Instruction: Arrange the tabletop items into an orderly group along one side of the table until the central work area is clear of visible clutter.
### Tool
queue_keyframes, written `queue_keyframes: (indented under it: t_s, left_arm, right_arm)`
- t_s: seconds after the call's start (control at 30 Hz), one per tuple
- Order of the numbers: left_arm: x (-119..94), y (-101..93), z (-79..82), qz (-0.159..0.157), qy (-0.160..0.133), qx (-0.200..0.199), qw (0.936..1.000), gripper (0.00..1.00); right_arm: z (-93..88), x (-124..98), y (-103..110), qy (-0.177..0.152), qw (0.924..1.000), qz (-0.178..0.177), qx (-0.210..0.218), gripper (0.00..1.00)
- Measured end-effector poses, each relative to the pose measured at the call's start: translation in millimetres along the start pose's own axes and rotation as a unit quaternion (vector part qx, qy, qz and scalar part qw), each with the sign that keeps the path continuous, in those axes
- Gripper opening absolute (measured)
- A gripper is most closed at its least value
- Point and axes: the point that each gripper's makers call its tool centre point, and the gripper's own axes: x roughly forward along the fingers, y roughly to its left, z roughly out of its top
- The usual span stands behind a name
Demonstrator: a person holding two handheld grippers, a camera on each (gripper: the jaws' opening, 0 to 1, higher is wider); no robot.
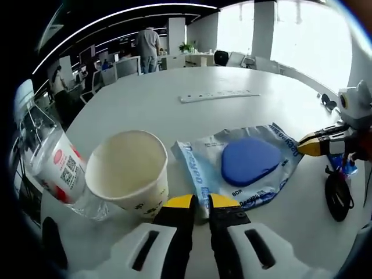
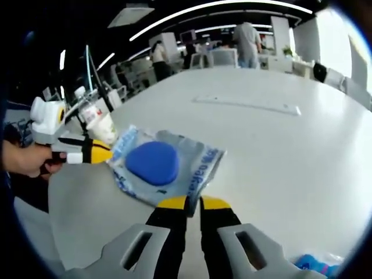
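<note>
A clear plastic packet [image 1: 244, 168] with blue print holds a rounded blue pad [image 1: 250, 161]. My left gripper [image 1: 196, 203] is shut on the packet's near edge. My right gripper [image 1: 305, 144] comes in from the right and pinches the far corner. In the right gripper view, the packet [image 2: 192, 165] runs from my right gripper [image 2: 193, 203], shut on its edge, to the left gripper [image 2: 104, 154] held by a hand [image 2: 23, 158]. A paper cup [image 1: 131, 168] stands left of the packet, with a tilted plastic bottle [image 1: 58, 168] beside it.
A white power strip [image 1: 218, 96] lies farther out on the large white table [image 1: 145, 104]. A black cable [image 1: 337, 197] sits at the table's right edge. A blue-and-clear wrapper [image 2: 317, 264] lies near my right gripper. People stand among desks beyond the table.
</note>
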Motion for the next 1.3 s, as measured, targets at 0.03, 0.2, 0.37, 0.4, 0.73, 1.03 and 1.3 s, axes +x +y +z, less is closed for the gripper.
queue_keyframes:
  t_s: [0.03, 0.2, 0.37, 0.4, 0.73, 1.03, 1.3]
  left_arm:
    - [-0.4, 0.4, 0.6, 0.003, -0.002, 0.001, 1.0, 0.11]
    - [-7.8, -3.1, 0.6, 0.006, -0.006, -0.006, 0.9999, 0.16]
    - [-12.9, -5.8, -1.2, 0.011, -0.01, -0.001, 0.9999, 0.2]
    - [-13.0, -5.1, -1.4, 0.011, -0.01, -0.002, 0.9999, 0.21]
    - [-25.4, -18.9, 7.2, -0.006, -0.025, 0.035, 0.9991, 0.36]
    - [-39.0, -33.5, 19.4, -0.025, -0.042, 0.068, 0.9965, 0.51]
    - [-50.2, -33.4, 27.3, -0.024, -0.05, 0.06, 0.9967, 0.59]
  right_arm:
    - [0.5, 0.1, 1.3, -0.003, 1.0, 0.003, 0.004, 0.08]
    - [2.6, -3.5, 1.3, -0.012, 0.9999, -0.003, 0.008, 0.16]
    - [10.1, -9.6, 2.6, -0.03, 0.9995, -0.001, 0.012, 0.23]
    - [11.2, -10.3, 3.0, -0.032, 0.9994, -0.001, 0.013, 0.25]
    - [26.4, -22.9, 4.4, -0.058, 0.9982, 0.003, -0.014, 0.5]
    - [41.0, -42.6, 8.3, -0.072, 0.9967, 0.011, -0.036, 0.53]
    - [47.6, -56.3, 5.8, -0.079, 0.996, 0.011, -0.041, 0.55]
